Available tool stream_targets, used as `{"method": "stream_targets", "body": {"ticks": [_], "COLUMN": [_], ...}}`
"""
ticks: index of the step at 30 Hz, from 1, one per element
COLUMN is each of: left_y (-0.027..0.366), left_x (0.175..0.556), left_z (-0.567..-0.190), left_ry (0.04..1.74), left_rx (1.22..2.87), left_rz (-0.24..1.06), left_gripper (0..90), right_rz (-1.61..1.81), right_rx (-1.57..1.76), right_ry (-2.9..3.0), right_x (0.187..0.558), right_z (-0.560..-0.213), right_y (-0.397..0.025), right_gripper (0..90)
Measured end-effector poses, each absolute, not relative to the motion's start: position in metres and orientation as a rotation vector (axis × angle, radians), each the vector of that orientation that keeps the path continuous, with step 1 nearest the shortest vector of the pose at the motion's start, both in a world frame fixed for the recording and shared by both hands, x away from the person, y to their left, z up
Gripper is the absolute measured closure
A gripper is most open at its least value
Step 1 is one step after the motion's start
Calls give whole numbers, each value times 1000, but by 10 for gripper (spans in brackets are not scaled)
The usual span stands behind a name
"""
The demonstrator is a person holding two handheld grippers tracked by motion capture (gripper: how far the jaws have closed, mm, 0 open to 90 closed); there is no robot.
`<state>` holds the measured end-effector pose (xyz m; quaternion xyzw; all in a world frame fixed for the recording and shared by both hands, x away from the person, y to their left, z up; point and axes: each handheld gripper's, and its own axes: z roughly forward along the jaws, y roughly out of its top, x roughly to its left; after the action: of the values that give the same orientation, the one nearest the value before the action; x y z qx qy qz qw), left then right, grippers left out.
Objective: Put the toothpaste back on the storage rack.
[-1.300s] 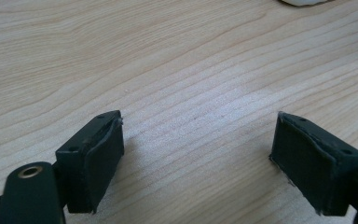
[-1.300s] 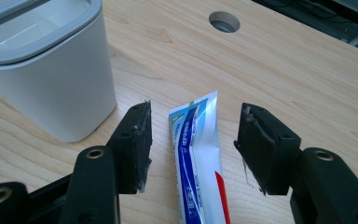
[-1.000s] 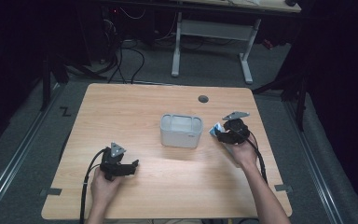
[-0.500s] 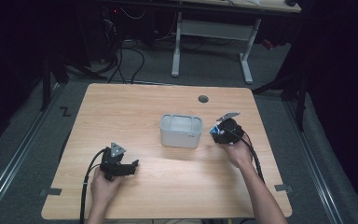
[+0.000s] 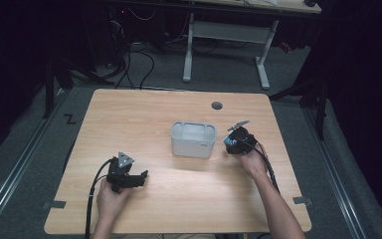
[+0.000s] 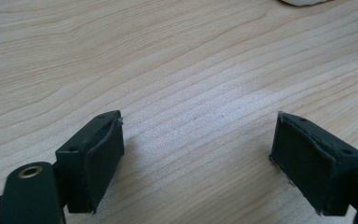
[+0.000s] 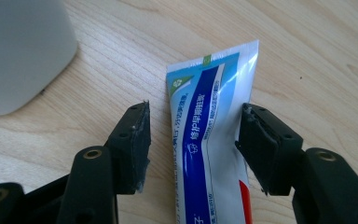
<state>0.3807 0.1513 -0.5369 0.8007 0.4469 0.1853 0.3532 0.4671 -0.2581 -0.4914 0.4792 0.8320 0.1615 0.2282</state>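
High view. My right gripper (image 5: 230, 141) sits just right of the grey tub (image 5: 193, 139) at mid-table, with the blue-and-white tube (image 5: 228, 143) at its tip. My left gripper (image 5: 138, 180) rests low on the wooden table (image 5: 144, 112), well apart from both, near the front edge.

Left gripper view. My jaws stand wide apart with nothing between them. Below lies pale, matte wood grain. The pads (image 6: 103, 161) are flat blocks of black rubber.

Right gripper view. The tube (image 7: 212, 130) lies flat on the table between my parted jaws. The right pad (image 7: 256, 149) touches or nearly touches its edge; a gap shows at the left pad (image 7: 137, 144), so nothing is clamped yet. The tube is glossy laminate, soft, with a flat crimped end pointing away from me. The tub's rounded, matte plastic corner (image 7: 23, 51) stands near, at upper left.

To grip well, I judge I should centre the jaws on the tube's body, close across its width gently so the soft wall does not buckle or slip, then lift clear before moving toward the tub.
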Motion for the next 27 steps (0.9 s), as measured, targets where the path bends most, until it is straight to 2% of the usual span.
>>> {"method": "stream_targets", "body": {"ticks": [16, 27], "left_y": [152, 152], "left_x": [381, 381], "left_z": [-537, -537], "left_ry": [1158, 1158], "left_rx": [2072, 2072], "left_rz": [481, 482], "left_gripper": [172, 172], "right_rz": [420, 427], "right_rx": [1376, 1444], "right_ry": [2316, 2339], "right_x": [479, 484], "right_z": [-498, -499], "right_y": [-267, -278], "right_gripper": [474, 540]}}
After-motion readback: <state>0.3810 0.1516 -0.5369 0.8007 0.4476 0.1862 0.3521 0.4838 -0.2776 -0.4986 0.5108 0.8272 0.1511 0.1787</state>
